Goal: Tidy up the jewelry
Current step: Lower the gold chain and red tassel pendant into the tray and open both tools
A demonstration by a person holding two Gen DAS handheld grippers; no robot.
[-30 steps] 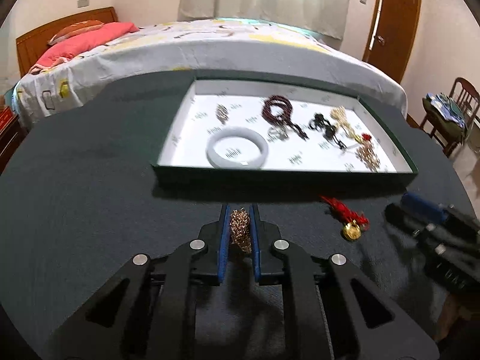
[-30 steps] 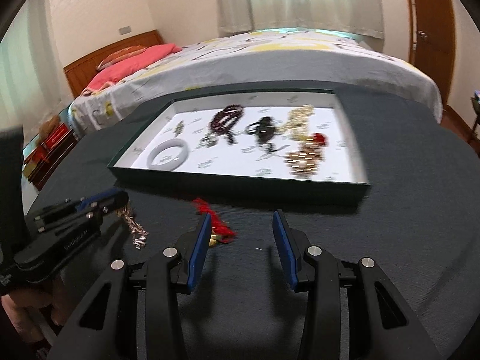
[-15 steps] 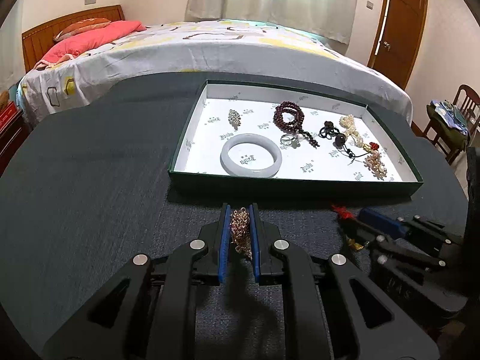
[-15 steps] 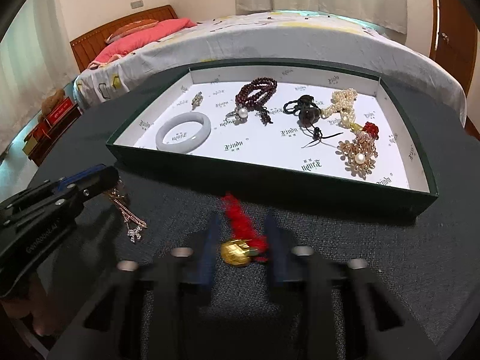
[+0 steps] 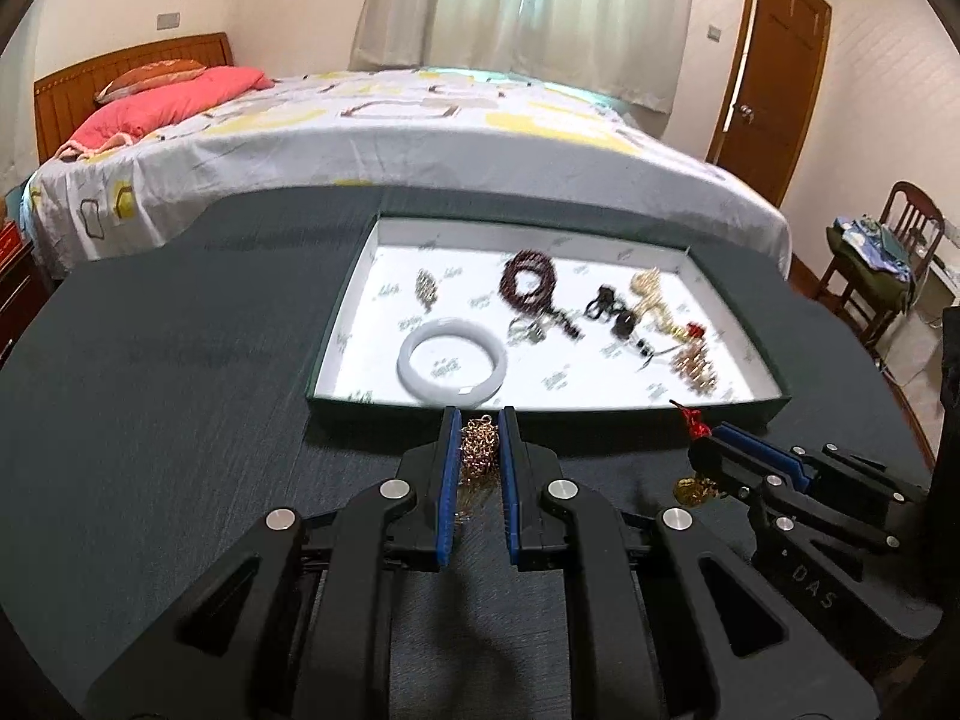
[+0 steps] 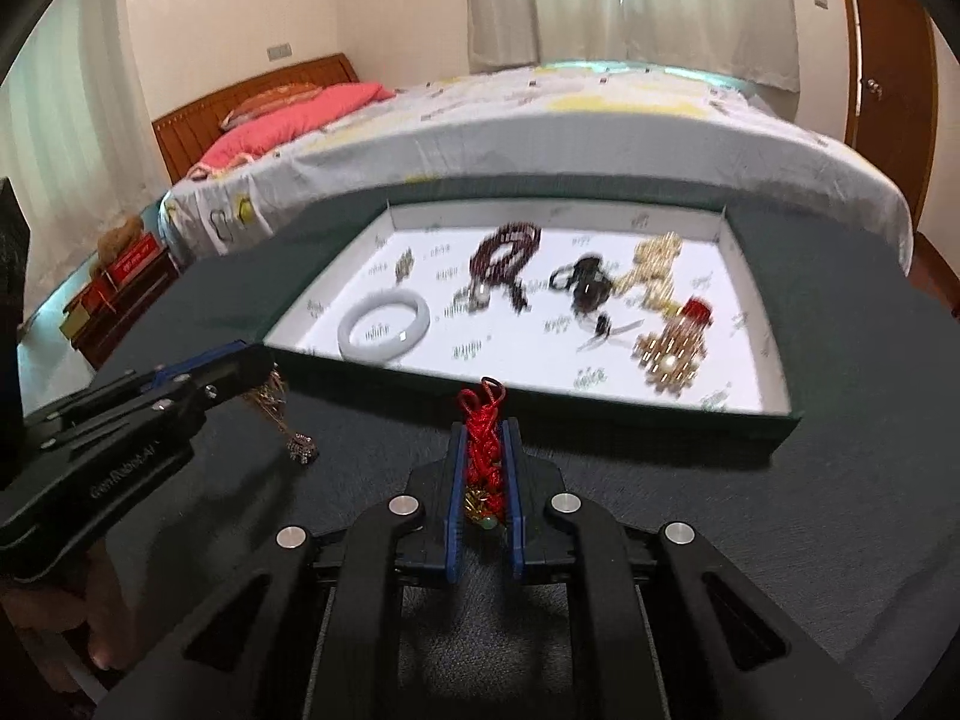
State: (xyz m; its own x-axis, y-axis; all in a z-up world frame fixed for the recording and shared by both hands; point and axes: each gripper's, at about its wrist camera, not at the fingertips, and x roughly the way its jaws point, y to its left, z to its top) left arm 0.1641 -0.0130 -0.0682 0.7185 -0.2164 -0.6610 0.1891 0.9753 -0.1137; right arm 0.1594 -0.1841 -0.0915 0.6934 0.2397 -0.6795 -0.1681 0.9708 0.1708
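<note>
Since the frame 1 second earlier, the right gripper (image 6: 483, 450) has closed from wide open onto the red knotted charm (image 6: 483, 456), pinching it between both blue pads; its gold pendant (image 5: 690, 489) hangs partly hidden behind the fingers, and only the red loop pokes out in front. Beside it, the left gripper (image 5: 480, 444) is clenched on a gold chain (image 5: 478, 450), whose bunched links fill the gap while a loose end dangles to the dark tablecloth (image 5: 150, 390). Both hover just short of the green tray (image 5: 600, 417); inside lie 1 pale bangle (image 5: 451, 363), dark red beads (image 5: 528, 282), a black cord piece (image 5: 615, 312) and pearl strands (image 5: 651, 294), all smeared by motion blur, so finer detail cannot be made out.
</note>
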